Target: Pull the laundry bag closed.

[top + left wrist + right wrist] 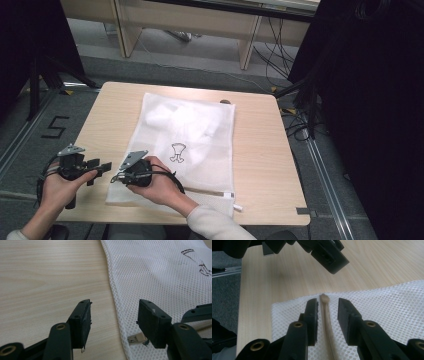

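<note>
ITEM 1 – mesh laundry bag (pixel 190 145), white, w/ black printed motif (pixel 177 152). Lies flat on wooden table (pixel 260 150), roughly centre, long axis running away from person. Bulky white contents toward far end. Zipper edge along near side; white zip pull (pixel 230 195) at near-right corner.

ITEM 2 – zipper tape end (pixel 325 300), beige strip, at bag's near-left corner. Runs straight down the gap btw right gripper (pixel 327 306) jaws. Pads stand either side of it, partly spread, not pressing; tape apart from both, a bit closer to the left pad in that view. No grip yet.

ITEM 3 – left gripper (pixel 113 312), held in left hand (pixel 57 187). Jaws wide apart, nothing btw them but table and bag's left edge. Sits just off bag's near-left corner, pointing across at it; small metal zip stop (pixel 136 338) visible by its right pad.

ITEM 4 – right hand (pixel 157 187) rests over bag's near-left area, gripper aimed at corner.

STEP IN HAND (judged): pinch tape end to anchor corner, prob. for working the zip.
- Keep tape centred btw pads; lower till tips meet mesh, then close.
- Catch tape + mesh together, not mesh alone: mesh stretches, slips.
- Left gripper close by in right gripper view: mind a clash.
- Hold low, no lifting, so bag stays flat.
</note>
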A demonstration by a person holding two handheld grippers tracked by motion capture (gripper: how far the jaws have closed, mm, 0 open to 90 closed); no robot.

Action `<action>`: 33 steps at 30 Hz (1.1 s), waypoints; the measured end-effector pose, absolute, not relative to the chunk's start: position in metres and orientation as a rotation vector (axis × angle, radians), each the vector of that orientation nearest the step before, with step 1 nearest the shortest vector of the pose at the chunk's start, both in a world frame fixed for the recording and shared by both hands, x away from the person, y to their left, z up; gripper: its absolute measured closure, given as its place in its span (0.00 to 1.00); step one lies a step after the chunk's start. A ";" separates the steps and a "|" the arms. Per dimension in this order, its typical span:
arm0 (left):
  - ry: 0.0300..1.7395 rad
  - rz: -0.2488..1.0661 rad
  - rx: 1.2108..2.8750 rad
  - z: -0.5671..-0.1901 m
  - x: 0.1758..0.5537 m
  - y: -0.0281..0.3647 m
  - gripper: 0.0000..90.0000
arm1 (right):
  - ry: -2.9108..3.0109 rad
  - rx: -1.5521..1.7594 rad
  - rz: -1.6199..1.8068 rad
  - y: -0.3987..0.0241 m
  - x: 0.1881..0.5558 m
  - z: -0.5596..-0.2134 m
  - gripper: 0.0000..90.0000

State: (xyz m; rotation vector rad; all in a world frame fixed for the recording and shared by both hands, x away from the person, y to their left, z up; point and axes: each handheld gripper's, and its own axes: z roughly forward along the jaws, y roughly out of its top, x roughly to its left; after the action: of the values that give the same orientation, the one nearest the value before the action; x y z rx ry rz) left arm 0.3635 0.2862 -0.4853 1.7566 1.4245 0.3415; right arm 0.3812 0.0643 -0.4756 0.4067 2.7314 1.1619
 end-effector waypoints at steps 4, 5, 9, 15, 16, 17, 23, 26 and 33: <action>1.429 0.346 1.754 -0.485 0.364 0.286 0.48 | 2.738 0.426 1.160 0.069 0.384 -0.479 0.80; 1.430 0.346 1.753 -0.486 0.364 0.286 0.49 | 2.743 0.411 1.156 0.070 0.385 -0.480 0.81; 1.431 0.348 1.752 -0.485 0.364 0.286 0.49 | 2.756 0.419 1.147 0.076 0.387 -0.482 0.82; 1.435 0.343 1.755 -0.486 0.364 0.287 0.49 | 2.781 0.417 1.124 0.084 0.390 -0.486 0.82; 1.435 0.343 1.755 -0.486 0.364 0.287 0.49 | 2.785 0.432 1.123 0.085 0.390 -0.487 0.82; 1.436 0.345 1.754 -0.486 0.364 0.287 0.49 | 2.786 0.430 1.121 0.086 0.391 -0.488 0.82; 1.439 0.349 1.777 -0.485 0.363 0.288 0.49 | 2.805 0.446 1.115 0.092 0.395 -0.493 0.82; 1.445 0.347 1.780 -0.486 0.363 0.288 0.49 | 2.809 0.454 1.112 0.095 0.396 -0.496 0.82; 1.479 0.351 1.779 -0.487 0.363 0.291 0.49 | 2.819 0.482 1.101 0.100 0.396 -0.499 0.86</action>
State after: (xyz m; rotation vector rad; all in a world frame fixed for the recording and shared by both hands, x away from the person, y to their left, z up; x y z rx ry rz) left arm 0.3632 0.2915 -0.4869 1.7786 1.4787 0.3506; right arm 0.3964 0.1003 -0.4992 0.4818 2.8191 1.1014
